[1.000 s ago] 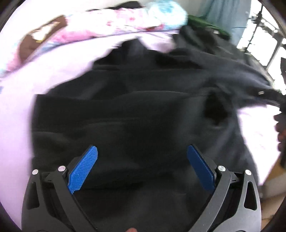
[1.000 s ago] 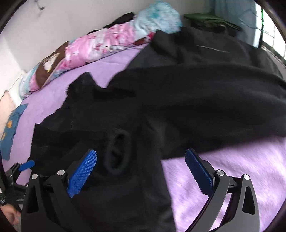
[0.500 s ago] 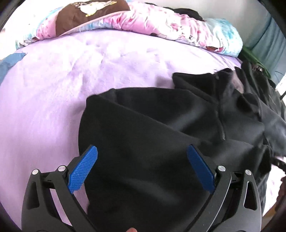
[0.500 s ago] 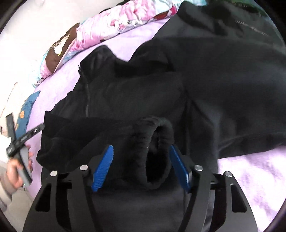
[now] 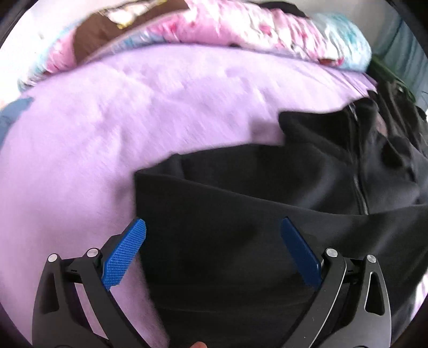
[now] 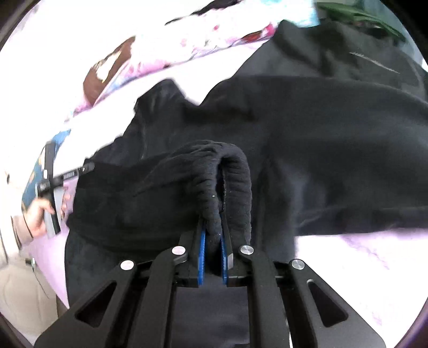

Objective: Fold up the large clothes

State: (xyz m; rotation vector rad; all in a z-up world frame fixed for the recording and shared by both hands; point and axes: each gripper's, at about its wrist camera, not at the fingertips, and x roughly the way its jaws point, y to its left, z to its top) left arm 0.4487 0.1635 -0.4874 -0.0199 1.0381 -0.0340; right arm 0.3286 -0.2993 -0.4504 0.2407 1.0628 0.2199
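1. A big black jacket (image 5: 240, 227) was spread out on a purple blanket (image 5: 107, 120) that covered the bed.
2. The left gripper (image 5: 212, 241) was held wide apart, with nothing between its blue pads (image 5: 125, 251). It was held over the near left corner of the jacket.
3. The right gripper (image 6: 212, 249) was squeezed tight on a ribbed black cuff (image 6: 230, 182) of the jacket. The cuff was bunched up in a hump right in front of the camera.
4. Much of the jacket behind was hidden by that hump in the right wrist view.
5. A zipper (image 5: 358, 187) could be seen on the jacket, running up to the collar (image 5: 321, 125).
6. A pink flowered quilt (image 5: 227, 26) was piled along the far edge of the bed, with a brown patch at its left end.
7. More dark clothes (image 6: 347, 53) were lying past the jacket, and something green (image 6: 361, 16) was behind them.
8. In the right wrist view, the left gripper's handle was seen at the left, held in a bare hand (image 6: 40, 211) beside the jacket's edge.
9. Both pictures were a bit blurred, so small things could not be made out.
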